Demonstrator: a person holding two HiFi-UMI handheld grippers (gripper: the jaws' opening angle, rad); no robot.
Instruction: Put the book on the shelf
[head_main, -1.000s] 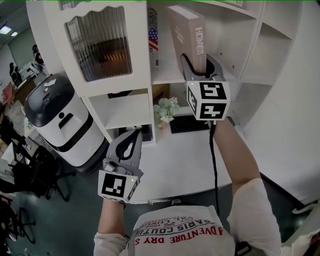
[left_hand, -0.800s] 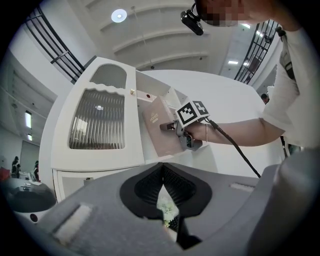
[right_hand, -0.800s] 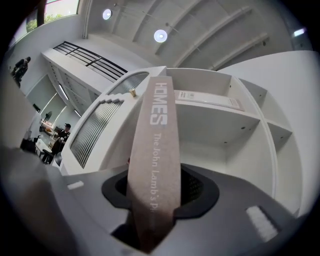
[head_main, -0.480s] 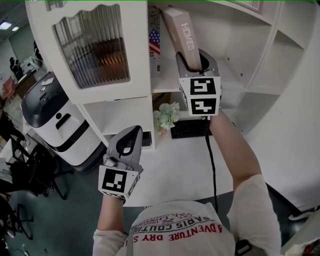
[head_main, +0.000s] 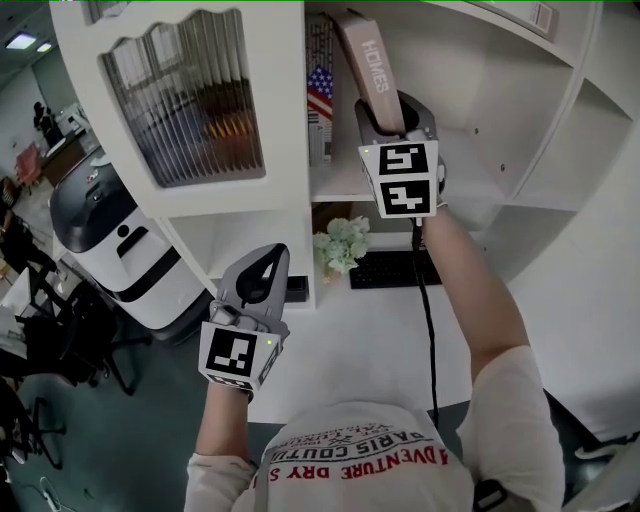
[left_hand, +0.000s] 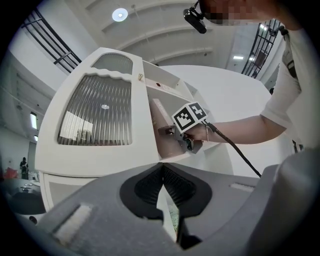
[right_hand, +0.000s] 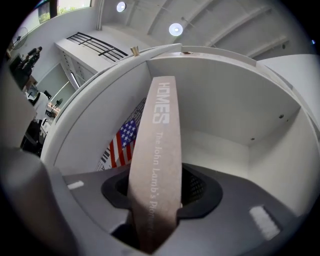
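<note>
Right gripper (head_main: 395, 108) has its fingers clamped on the lower end of a tan-brown hardcover book with "HOMES" printed in white down the spine (head_main: 368, 55). The right gripper view shows it best: the spine (right_hand: 159, 150) runs straight up between the two dark grey fingers, and both pads press on its sides.

The book is up inside an open compartment of the tall white shelf unit (head_main: 480, 150), tilted so its top leans left toward another book with an American flag on it (head_main: 320, 100) that stands at the compartment's left wall. The two are just beside each other, but I can't tell if they touch. I also can't see if the bottom of the tan book rests on the shelf board.

Left gripper (head_main: 258, 285) hangs low and well apart from all that, out over the front edge of the white desk (head_main: 370, 340). Its fingers are closed together with nothing between them, which is clear in the left gripper view (left_hand: 162, 170).

Other stuff around:
- a cabinet door with ribbed glass (head_main: 185, 100) left of the open compartment
- a small bunch of pale flowers (head_main: 340, 245) next to a black keyboard (head_main: 390, 268) on the desk under the shelf
- a rounded white-and-black machine (head_main: 110, 230) on the floor off to the left
</note>
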